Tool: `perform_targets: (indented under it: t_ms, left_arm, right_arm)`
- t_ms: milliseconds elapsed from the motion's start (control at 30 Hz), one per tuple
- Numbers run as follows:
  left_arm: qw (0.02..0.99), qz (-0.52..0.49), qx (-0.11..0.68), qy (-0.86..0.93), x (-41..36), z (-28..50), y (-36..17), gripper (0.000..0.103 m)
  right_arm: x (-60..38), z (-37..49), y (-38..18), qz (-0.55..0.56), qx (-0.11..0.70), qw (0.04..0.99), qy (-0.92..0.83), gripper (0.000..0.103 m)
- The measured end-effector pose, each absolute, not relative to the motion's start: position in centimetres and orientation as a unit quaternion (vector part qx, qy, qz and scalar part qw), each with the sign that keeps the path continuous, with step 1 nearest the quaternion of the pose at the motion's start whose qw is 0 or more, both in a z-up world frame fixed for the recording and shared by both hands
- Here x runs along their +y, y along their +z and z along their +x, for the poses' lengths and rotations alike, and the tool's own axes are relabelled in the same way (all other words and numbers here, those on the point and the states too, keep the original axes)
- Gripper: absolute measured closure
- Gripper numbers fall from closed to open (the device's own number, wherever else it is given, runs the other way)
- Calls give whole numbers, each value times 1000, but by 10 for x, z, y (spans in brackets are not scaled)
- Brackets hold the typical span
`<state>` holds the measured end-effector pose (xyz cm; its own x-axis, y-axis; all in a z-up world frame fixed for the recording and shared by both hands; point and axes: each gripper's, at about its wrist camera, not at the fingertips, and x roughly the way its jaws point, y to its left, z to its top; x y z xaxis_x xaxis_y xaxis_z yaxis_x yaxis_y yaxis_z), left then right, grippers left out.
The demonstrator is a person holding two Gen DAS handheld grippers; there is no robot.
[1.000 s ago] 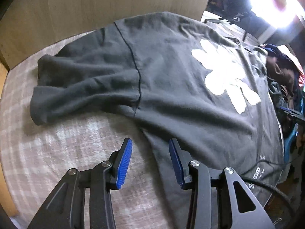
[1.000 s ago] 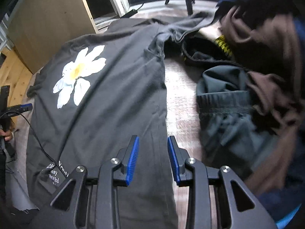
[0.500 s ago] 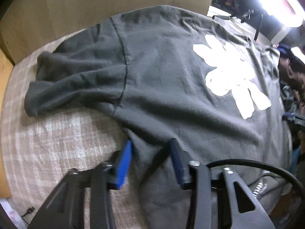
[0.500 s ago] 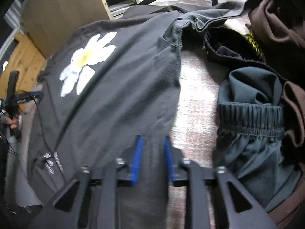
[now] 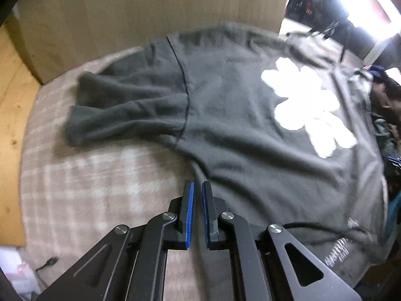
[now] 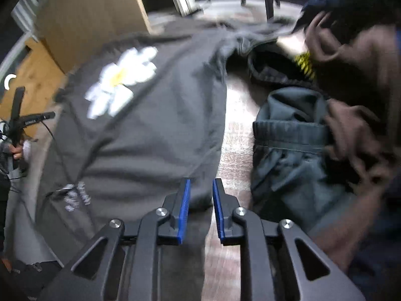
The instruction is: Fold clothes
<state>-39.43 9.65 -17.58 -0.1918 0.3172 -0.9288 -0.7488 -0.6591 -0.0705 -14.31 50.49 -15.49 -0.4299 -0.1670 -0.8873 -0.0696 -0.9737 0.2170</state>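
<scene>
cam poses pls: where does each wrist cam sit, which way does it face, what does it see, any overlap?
Left wrist: on the left gripper, looking steeply down its fingers; jaws closing on the dark T-shirt side edge; sleeve, plaid cover.
Right wrist: on the right gripper, also steeply down; jaws opening, shirt edge between them; clothes pile beside.
Shared: the shirt's white flower print.

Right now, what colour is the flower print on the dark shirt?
White petals, yellow centre, on the flower print; clearest in the right wrist view.
</scene>
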Motion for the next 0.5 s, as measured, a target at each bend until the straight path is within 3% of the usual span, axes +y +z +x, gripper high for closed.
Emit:
perform_targets:
  t_ms: [167,200,233,267,500]
  left_arm:
    - [331,-488,199,782,-5,-351,-92,93]
    - [321,-488,197,787,-23,-340,-83,88]
    - [309,-493,194,790,-41,-330,-78,85]
    - [301,-501,191,788,-55,-319,-78,85]
    - [337,-590,214,702,-49,-242,-168,85]
  right_arm:
    - [537,-73,-97,476,-193,61,-856,82]
    - [541,-55,-88,465,-212,75,-857,78]
    - [542,-39,-82,457,-225,83,-856,64]
    - [533,-31,-88,472,-216,65,-852,55]
    - [466,1,-165,567,-146,24,-810,55]
